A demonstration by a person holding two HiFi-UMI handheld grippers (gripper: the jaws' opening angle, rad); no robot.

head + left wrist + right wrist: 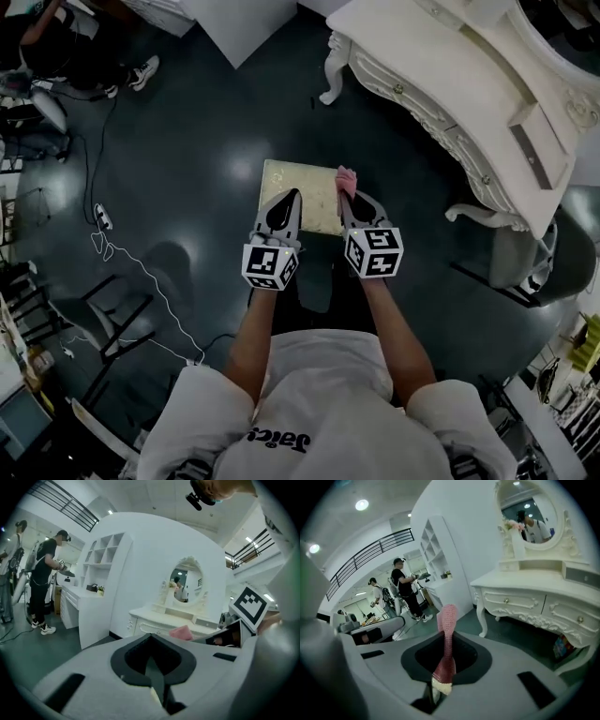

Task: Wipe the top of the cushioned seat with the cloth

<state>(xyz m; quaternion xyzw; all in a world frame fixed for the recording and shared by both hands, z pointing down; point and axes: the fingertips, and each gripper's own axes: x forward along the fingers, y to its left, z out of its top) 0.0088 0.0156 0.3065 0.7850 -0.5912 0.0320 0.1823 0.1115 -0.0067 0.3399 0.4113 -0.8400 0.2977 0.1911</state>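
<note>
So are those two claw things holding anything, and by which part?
The right gripper pinches the pink cloth by one end; the rest sticks out past its jaws. The left gripper is shut on nothing.

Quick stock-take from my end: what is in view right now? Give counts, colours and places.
cushioned seat: one, pale cream top, on the dark floor under both grippers' tips.
cloth: one, pink, pinched in the right gripper, sticking up past its tips.
dressing table: one, white, carved, right of the seat.
mirror: one, oval, white frame, on the dressing table.
shelf unit: one, white, by the curved wall.
cable: white, on the floor at left.
bystanders: at least two, far back.
left gripper: grey, shut, empty.
right gripper: grey, shut on the cloth.
</note>
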